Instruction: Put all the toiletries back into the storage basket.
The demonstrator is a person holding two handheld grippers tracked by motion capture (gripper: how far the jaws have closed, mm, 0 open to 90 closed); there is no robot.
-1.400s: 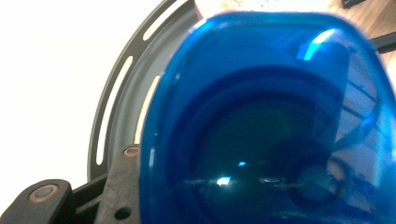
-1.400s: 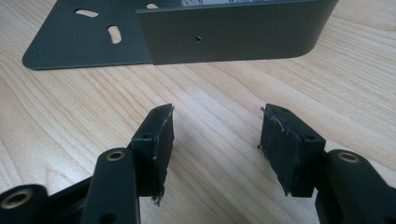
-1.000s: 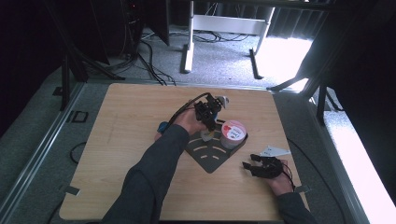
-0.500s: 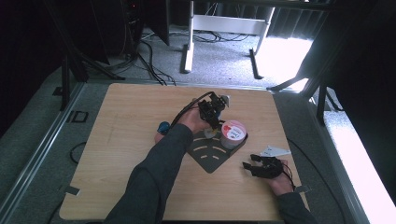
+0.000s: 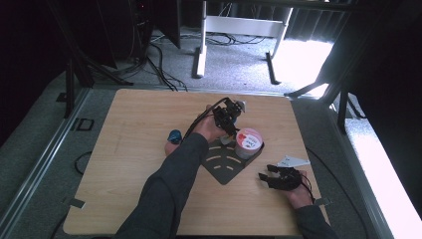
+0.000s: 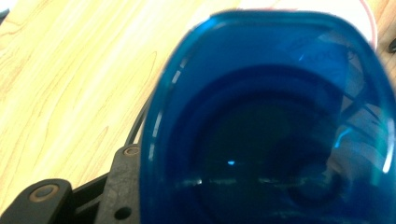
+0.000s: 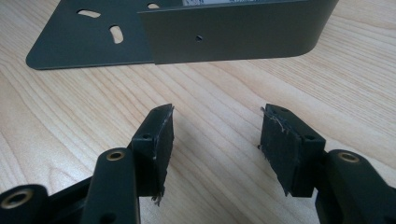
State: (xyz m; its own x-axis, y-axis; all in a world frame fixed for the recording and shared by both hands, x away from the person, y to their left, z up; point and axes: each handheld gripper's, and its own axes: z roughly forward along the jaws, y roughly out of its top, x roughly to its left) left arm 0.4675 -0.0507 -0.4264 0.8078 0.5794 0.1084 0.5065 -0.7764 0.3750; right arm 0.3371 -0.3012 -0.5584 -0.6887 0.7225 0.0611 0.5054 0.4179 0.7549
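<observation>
A blue see-through cup (image 6: 271, 121) sits right in front of the left gripper view's camera, its open mouth facing it, with one black jaw pressed against its left side. My left gripper (image 5: 230, 127) hovers beside a white tub with a red rim (image 5: 248, 141), which stands on a dark metal bracket (image 5: 226, 167). Near the table's front right, my right gripper (image 5: 272, 178) (image 7: 215, 135) rests low over the wood, open and holding nothing. Its jaws face the bracket's upright wall (image 7: 233, 32).
A small blue object (image 5: 174, 135) lies on the wooden table (image 5: 139, 124) left of the person's left forearm. The bracket's flat base has curved slots (image 7: 98, 23). Cables and stand legs lie on the floor beyond the table's far edge.
</observation>
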